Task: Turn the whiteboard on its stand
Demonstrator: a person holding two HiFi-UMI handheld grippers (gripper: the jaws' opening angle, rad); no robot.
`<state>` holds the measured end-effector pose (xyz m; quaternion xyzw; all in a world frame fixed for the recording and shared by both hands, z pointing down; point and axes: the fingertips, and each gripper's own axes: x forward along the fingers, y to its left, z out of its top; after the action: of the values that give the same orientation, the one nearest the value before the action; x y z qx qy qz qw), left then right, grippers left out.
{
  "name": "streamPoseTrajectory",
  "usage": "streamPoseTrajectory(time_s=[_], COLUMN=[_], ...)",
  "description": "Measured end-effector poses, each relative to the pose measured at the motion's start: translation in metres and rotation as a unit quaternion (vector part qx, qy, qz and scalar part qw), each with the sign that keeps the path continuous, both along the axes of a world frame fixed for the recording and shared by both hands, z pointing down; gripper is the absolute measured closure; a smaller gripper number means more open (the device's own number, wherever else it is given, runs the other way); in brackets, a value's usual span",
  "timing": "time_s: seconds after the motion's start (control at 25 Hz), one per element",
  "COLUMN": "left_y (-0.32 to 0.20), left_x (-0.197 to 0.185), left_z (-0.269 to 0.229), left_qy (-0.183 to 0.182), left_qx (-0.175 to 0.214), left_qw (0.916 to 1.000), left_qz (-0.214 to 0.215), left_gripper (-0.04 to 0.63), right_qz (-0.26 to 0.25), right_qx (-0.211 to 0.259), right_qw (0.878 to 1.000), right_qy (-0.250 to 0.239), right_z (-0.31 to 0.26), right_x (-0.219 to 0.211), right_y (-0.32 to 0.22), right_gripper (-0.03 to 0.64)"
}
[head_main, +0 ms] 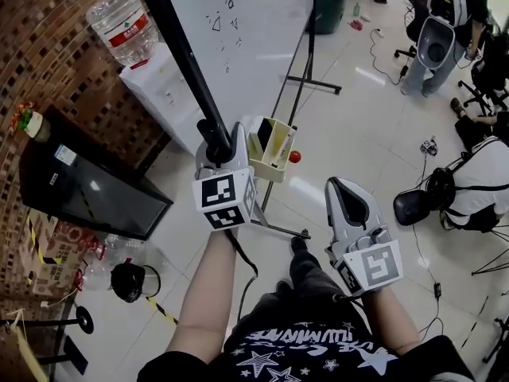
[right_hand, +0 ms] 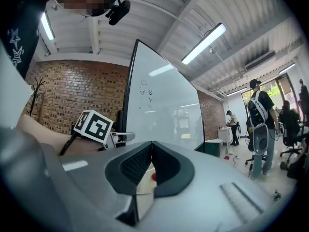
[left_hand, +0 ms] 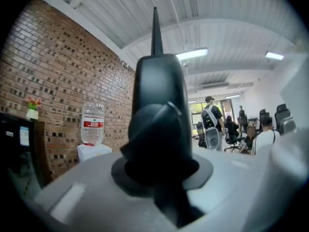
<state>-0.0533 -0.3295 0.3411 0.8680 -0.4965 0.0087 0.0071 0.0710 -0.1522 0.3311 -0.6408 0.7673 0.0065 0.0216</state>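
Observation:
The whiteboard [head_main: 238, 22] is a white panel with a black frame [head_main: 179, 46], tilted on its wheeled stand [head_main: 310, 54]. My left gripper [head_main: 219, 140] is shut on the lower end of that black frame edge. In the left gripper view the frame [left_hand: 157, 95] fills the space between the jaws. My right gripper [head_main: 343, 188] hangs free to the right at waist height, shut and holding nothing. Its view shows the jaws [right_hand: 151, 145] meeting, with the whiteboard [right_hand: 159, 105] and the left gripper's marker cube [right_hand: 94, 125] beyond them.
A pen tray [head_main: 270, 146] with a red knob [head_main: 295, 157] sits on the stand beside my left gripper. A water dispenser [head_main: 127, 30] and a black cabinet [head_main: 79, 189] line the brick wall at left. People sit on chairs [head_main: 477, 189] at right, and cables cross the floor.

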Motion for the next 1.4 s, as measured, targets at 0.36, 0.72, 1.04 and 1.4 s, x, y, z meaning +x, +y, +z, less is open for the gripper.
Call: streamPoseTrajectory(time_s=[0.36,0.72,1.04,1.4], left_y=[0.043,0.095,0.139,0.207], left_x=[-0.01,-0.027,-0.039,-0.07], left_z=[-0.005,-0.01,-0.01,0.005], left_qy=[0.004,0.012,0.008,0.01], left_qx=[0.008,0.023,0.032,0.046], left_qw=[0.9999,0.9994,0.998,0.9937], left_qz=[-0.01,-0.024,-0.055,-0.101], left_gripper=[0.494,0.495,0.494,0.472], right_qz=[0.005,-0.025,-0.058,-0.113], right_qx=[0.006,0.015,-0.002,0.021], right_qw=[1.0,1.0,0.998,0.993], right_qy=[0.016,-0.006,-0.025,-0.02], right_z=[-0.014,-0.009,-0.005,0.01], right_x=[-0.004,-0.001,0.02,-0.003], right_y=[0.019,0.026,0.045,0.087], right_gripper=[0.607,0.609,0.607,0.609])
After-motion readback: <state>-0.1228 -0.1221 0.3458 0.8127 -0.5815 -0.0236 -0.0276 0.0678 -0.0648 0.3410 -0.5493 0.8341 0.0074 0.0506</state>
